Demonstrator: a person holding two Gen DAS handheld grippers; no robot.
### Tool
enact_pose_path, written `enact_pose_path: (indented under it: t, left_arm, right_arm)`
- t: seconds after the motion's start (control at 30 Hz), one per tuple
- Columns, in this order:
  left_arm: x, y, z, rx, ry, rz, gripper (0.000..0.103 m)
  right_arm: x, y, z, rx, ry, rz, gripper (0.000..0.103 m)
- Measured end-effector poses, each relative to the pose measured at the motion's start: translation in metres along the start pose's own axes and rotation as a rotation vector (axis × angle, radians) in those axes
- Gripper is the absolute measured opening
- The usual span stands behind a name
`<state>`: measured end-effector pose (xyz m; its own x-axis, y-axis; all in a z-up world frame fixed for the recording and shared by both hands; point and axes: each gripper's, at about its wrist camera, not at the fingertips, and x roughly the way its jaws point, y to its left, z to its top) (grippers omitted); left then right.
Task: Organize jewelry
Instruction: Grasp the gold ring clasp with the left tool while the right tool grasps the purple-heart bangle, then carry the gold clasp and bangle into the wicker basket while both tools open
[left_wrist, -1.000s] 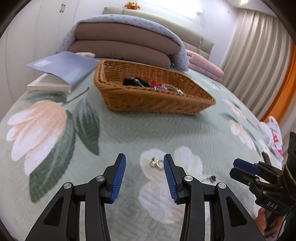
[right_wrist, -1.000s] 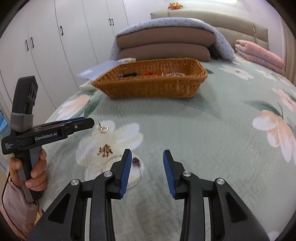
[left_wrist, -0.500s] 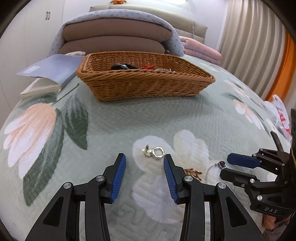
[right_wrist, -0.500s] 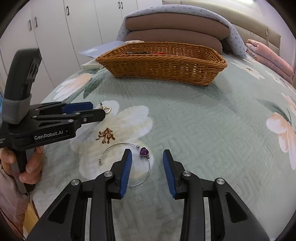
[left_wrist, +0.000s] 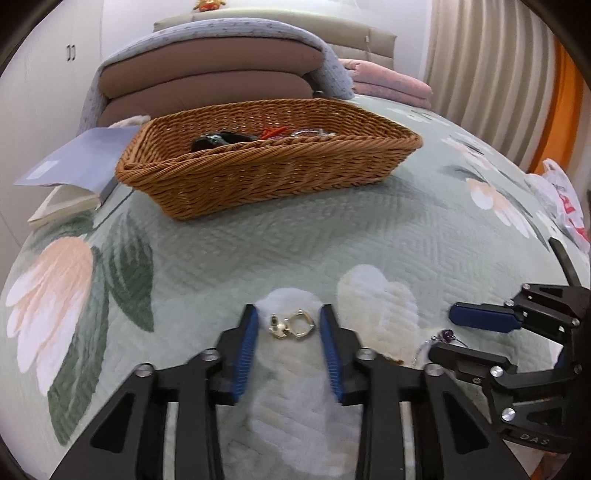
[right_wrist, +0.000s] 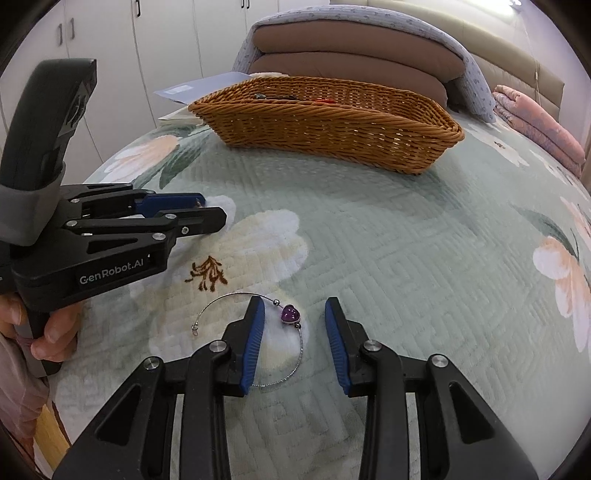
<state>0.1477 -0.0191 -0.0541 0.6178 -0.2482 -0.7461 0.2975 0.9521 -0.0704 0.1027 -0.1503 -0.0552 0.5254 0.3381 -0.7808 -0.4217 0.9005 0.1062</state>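
Both grippers have dropped closer to the bedspread (left_wrist: 295, 240). The left gripper (left_wrist: 289, 328), fingers wide, now straddles a small gold earring (left_wrist: 291, 326). The right gripper (right_wrist: 295, 328), also wide, brackets the purple-heart bracelet (right_wrist: 289, 314), apparently without contact.

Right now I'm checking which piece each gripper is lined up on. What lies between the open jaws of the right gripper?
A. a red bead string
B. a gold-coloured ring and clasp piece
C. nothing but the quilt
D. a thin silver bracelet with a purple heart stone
D: in the right wrist view the purple heart stone of the thin silver bracelet lies on the quilt between the open jaws of the right gripper, untouched.
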Motion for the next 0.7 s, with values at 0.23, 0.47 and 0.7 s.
enact_pose_path:
  t: [0.23, 0.47, 0.7]
  left_arm:
    - [-0.006, -0.004, -0.004, 0.021, -0.022, -0.026, 0.022]
    - [-0.011, -0.003, -0.007, 0.016, -0.036, -0.044, 0.008]
    - [-0.015, -0.001, -0.007, 0.003, -0.052, -0.060, 0.008]
  right_arm:
    - [-0.006, -0.003, -0.003, 0.019, -0.035, 0.025, 0.012]
    - [-0.016, -0.012, -0.004, 0.062, -0.079, 0.056, 0.012]
    - [-0.023, -0.013, -0.005, 0.074, -0.110, 0.061, 0.012]
